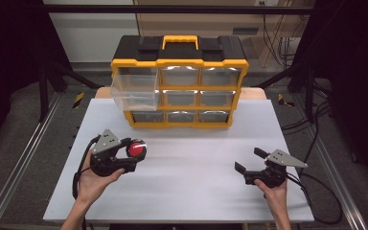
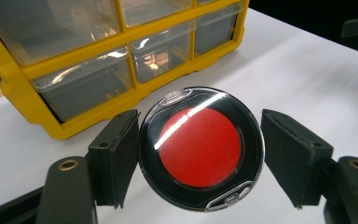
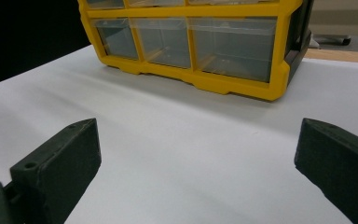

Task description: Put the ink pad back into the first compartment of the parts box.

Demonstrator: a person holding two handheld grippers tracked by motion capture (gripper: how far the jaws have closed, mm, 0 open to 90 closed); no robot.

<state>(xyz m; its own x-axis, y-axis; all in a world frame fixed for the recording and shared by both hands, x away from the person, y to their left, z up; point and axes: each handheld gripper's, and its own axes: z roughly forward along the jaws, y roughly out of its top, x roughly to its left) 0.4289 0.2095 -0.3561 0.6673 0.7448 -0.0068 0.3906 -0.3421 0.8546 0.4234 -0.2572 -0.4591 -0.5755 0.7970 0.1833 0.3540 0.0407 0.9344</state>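
Round red compact (image 2: 200, 148) with a black rim is sitting between the pads of the left gripper (image 2: 199, 154), pinched at its sides and carried clear of the white desk (image 1: 191, 187). Ahead of it, the yellow drawer cabinet (image 1: 179, 88) is standing with one drawer (image 1: 134, 88) pulled out. Right gripper (image 1: 249, 160) is hovering spread, nothing between its pads.
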